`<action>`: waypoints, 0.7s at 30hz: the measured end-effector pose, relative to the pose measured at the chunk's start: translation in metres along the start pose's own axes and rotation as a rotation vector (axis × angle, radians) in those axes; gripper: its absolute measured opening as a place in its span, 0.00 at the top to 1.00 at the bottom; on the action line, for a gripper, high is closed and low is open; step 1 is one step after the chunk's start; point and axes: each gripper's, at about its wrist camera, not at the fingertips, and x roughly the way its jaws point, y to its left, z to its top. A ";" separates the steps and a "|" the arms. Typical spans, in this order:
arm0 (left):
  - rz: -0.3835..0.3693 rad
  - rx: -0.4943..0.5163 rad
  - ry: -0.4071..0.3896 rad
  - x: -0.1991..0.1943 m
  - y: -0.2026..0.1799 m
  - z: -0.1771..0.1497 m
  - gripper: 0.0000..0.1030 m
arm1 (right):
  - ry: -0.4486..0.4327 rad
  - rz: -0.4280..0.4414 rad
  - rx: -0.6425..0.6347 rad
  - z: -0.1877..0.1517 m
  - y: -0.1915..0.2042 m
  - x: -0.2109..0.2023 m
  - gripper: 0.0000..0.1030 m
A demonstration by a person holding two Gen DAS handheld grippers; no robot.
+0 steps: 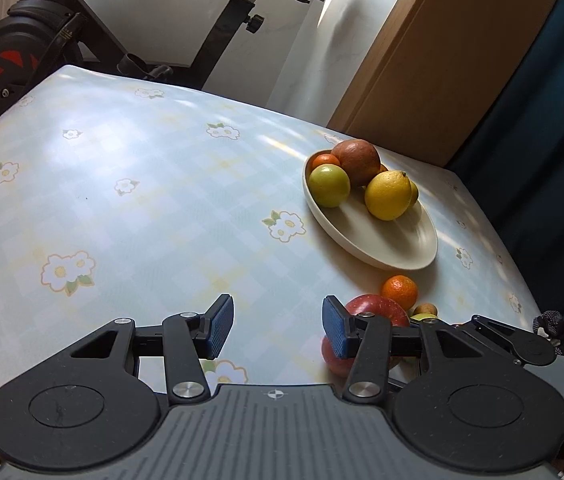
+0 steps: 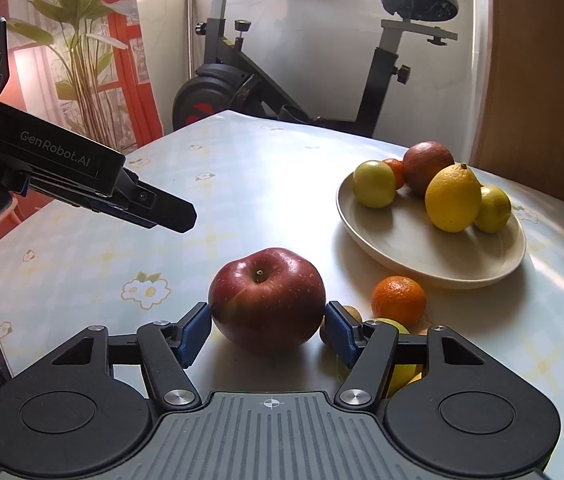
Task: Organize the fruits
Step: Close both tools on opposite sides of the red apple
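A big red apple [image 2: 266, 300] rests on the flowered tablecloth. My right gripper [image 2: 267, 320] is open around it, with a blue pad close beside each flank and no visible squeeze. A mandarin [image 2: 398, 300] lies on the cloth just right of the apple, between it and the cream plate [image 2: 422, 252]. The plate holds a lemon [image 2: 452, 198], two yellow-green fruits, a dark red fruit [image 2: 428, 166] and a small orange one. My left gripper [image 1: 277, 328] hovers open over bare cloth with nothing between its pads. It is left of the apple [image 1: 378, 308] and its nose [image 2: 177, 216] shows in the right wrist view.
A small brown fruit [image 2: 352, 314] and a yellow-green one [image 2: 402, 372] lie partly hidden behind my right finger. An exercise bike [image 2: 322, 80] stands beyond the table's far edge. A wooden panel [image 1: 442, 60] rises behind the plate. A plant and an orange curtain are at far left.
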 end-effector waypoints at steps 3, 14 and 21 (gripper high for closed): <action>-0.085 -0.080 0.020 0.004 0.007 -0.003 0.51 | 0.000 0.001 0.003 -0.001 0.000 0.000 0.43; -0.130 -0.081 0.061 0.024 -0.001 -0.001 0.52 | 0.000 0.045 0.016 -0.002 -0.001 0.001 0.43; -0.143 -0.048 0.083 0.034 -0.010 -0.006 0.53 | -0.007 0.055 0.032 -0.004 -0.004 0.001 0.43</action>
